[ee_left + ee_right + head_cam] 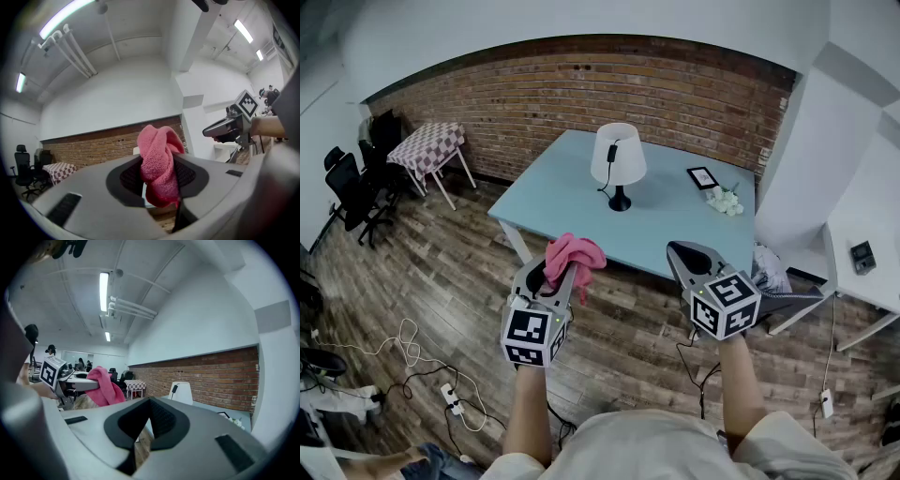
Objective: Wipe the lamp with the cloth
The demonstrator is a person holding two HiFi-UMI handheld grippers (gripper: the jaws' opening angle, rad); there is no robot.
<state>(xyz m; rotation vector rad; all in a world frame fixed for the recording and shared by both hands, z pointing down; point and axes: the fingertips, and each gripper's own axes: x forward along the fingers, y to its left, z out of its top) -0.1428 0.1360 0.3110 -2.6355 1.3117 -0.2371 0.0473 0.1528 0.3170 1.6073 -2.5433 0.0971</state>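
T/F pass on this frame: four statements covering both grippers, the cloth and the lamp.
1. The left gripper is shut on the pink cloth. True.
2. The right gripper holds the lamp. False: its jaws are together with nothing between them, and the lamp stands upright on the table.
3. The pink cloth is touching the lamp. False: it is held in front of the table's near edge, well apart from the lamp.
4. In the head view, a picture frame and white flowers sit on the table right of the lamp. True.
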